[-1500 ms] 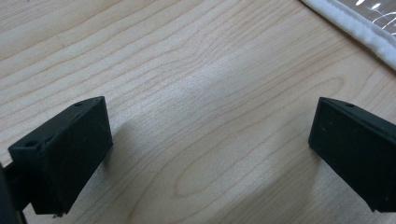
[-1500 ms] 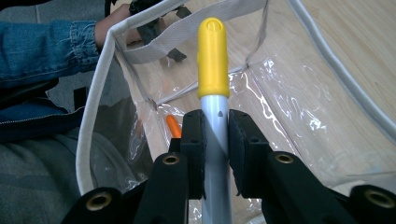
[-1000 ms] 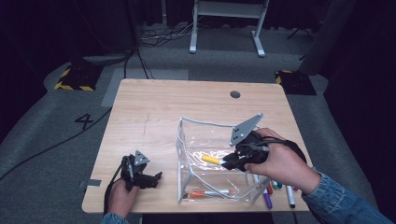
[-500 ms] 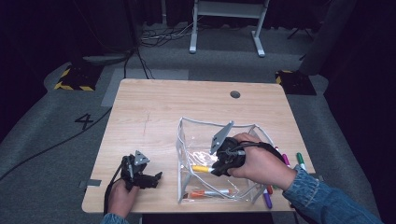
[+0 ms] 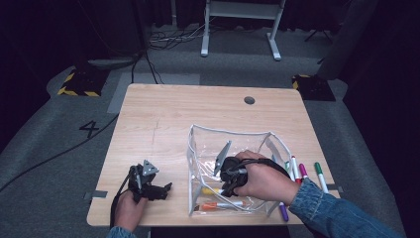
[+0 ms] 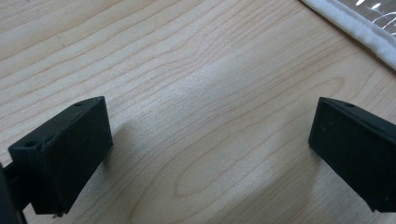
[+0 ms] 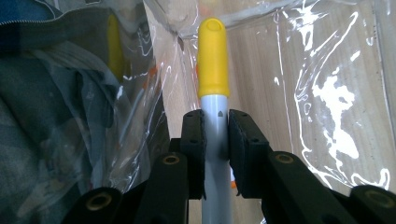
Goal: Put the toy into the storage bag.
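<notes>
Lowering a yellow-capped marker (image 7: 214, 93), clamped in the right gripper (image 7: 215, 135), into the clear pouch (image 5: 233, 136) beside an orange marker (image 5: 220, 204) already inside, several markers (image 5: 302, 171) just outside waiting, left gripper (image 6: 210, 149) open and empty.

Between the black right gripper (image 7: 215, 140) jaws sits a grey marker (image 7: 215, 135) with a yellow cap – clear pouch (image 5: 198, 148), white-edged, around them. Beneath the black left gripper (image 6: 205, 149) – pale wood-grain table (image 6: 187, 70). Right of the right gripper lie green, pink and purple pens (image 5: 319, 173); an orange one (image 5: 218, 204) below it.
</notes>
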`<state>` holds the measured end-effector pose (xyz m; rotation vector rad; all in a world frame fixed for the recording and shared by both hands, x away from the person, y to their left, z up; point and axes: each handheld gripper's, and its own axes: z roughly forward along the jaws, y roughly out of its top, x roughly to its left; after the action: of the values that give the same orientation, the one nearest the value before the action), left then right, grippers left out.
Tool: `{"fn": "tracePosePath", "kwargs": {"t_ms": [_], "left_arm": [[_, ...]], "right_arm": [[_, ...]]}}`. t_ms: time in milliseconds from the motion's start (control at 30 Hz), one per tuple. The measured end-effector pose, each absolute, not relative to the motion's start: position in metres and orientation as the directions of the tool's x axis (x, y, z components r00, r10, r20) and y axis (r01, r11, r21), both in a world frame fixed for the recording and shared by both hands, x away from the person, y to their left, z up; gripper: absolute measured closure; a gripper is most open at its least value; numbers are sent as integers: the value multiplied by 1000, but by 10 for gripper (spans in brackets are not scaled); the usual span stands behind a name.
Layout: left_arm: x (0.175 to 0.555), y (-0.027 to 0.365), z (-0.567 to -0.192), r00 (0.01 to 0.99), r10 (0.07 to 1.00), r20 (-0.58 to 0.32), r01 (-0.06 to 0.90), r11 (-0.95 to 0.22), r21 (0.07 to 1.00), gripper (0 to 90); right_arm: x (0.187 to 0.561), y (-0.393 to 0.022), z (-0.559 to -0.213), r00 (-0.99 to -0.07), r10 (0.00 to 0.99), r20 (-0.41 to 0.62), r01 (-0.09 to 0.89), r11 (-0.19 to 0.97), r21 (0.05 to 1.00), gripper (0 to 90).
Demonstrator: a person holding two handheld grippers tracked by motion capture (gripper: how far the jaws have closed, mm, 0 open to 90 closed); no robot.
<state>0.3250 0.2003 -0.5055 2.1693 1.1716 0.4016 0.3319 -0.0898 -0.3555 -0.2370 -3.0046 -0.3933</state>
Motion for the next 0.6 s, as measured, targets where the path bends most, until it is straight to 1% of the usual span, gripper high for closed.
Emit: {"fn": "tracePosePath", "kwargs": {"t_ms": [333,600], "left_arm": [[325,200,-505,557,830,-30,637,-404,657,0],[325,200,-505,558,830,-30,637,-404,657,0]], "right_arm": [[336,-90,-372,-981,128,146,155,969,192,770],[338,-90,-383,-983,114,140,136,978,155,769]]}}
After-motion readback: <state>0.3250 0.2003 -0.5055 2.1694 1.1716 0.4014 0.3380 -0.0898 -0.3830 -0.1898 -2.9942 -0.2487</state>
